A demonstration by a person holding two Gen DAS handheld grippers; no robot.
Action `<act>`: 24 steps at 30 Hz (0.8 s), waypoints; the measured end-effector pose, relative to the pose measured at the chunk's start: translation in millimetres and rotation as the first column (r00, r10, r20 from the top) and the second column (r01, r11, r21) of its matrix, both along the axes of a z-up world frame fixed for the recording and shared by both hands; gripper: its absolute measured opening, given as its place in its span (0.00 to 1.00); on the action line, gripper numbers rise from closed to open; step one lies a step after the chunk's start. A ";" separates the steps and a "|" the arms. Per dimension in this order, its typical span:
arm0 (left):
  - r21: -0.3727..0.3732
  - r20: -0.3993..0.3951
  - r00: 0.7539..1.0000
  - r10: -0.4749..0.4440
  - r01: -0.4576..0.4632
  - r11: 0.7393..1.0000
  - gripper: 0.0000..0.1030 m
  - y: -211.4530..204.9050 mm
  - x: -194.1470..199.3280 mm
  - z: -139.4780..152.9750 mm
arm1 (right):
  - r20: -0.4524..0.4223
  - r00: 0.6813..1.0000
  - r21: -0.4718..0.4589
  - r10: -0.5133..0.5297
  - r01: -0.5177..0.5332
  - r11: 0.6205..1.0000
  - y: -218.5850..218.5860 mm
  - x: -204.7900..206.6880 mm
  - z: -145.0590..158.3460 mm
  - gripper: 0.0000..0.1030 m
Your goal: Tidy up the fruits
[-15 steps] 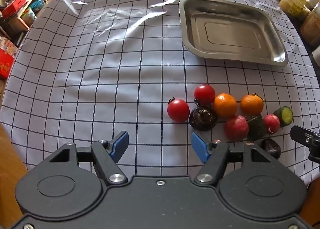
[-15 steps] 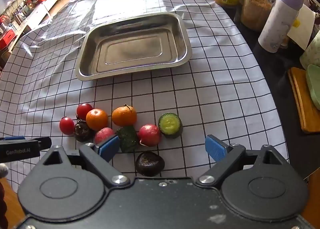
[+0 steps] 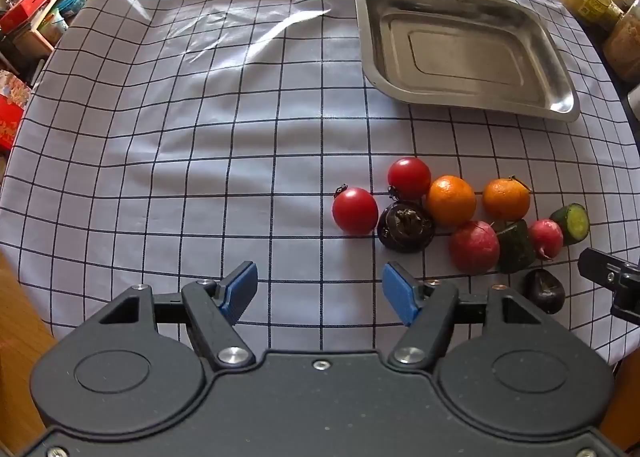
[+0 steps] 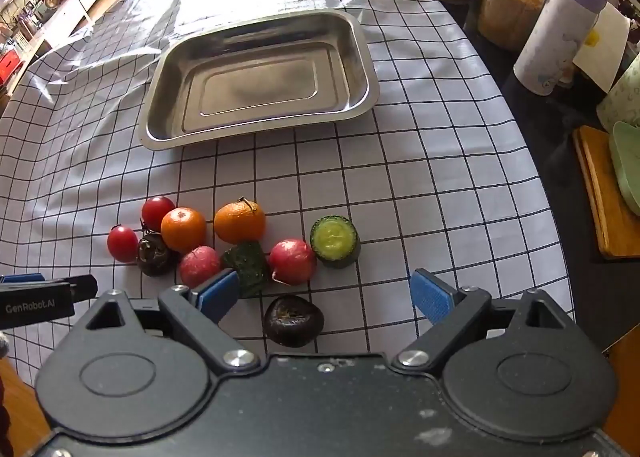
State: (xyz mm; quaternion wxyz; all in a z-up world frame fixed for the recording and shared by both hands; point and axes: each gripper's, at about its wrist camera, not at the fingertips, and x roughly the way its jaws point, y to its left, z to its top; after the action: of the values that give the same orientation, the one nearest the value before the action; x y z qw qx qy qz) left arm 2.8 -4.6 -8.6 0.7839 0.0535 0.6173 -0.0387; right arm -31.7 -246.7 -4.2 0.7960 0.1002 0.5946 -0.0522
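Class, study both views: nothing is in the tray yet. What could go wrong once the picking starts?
1. The fruits touch in a tight cluster; gripping the orange may push the round tomato away.
2. The dark fruit lies close under the open right gripper, easily knocked.
3. The left gripper, open, works nearby; they could collide.

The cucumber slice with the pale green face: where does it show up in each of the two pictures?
Left wrist view: the cucumber slice sits at the far right edge, last in the fruit row.
Right wrist view: the slice lies near the middle, just ahead of the open fingers.
Shared landmark: the metal tray, behind the fruit in both.
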 end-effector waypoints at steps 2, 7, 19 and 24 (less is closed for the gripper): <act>0.000 -0.003 1.000 -0.003 0.003 1.000 0.68 -0.3 -0.3 -1.0 | -0.003 1.000 -0.004 -0.001 0.001 1.000 0.7 0.6 1.2 0.93; 0.000 -0.013 1.000 -0.012 0.012 1.000 0.68 -0.5 -0.4 -3.4 | -0.010 1.000 -0.010 -0.007 0.007 1.000 -0.5 1.2 0.7 0.93; 0.006 -0.036 0.999 -0.021 0.021 1.000 0.68 -1.3 1.1 -7.8 | -0.029 1.000 -0.013 -0.009 0.009 1.000 -0.1 2.2 -0.2 0.93; 0.007 -0.049 0.999 -0.022 0.022 1.000 0.68 -1.2 1.9 -10.2 | -0.035 0.999 -0.019 -0.001 0.000 1.000 2.8 4.2 -0.5 0.93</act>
State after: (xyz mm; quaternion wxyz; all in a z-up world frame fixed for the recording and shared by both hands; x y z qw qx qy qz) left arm 4.7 -5.8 -18.8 0.7679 0.0623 0.6358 -0.0464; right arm -27.6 -244.0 -4.8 0.7863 0.0917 0.6080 -0.0597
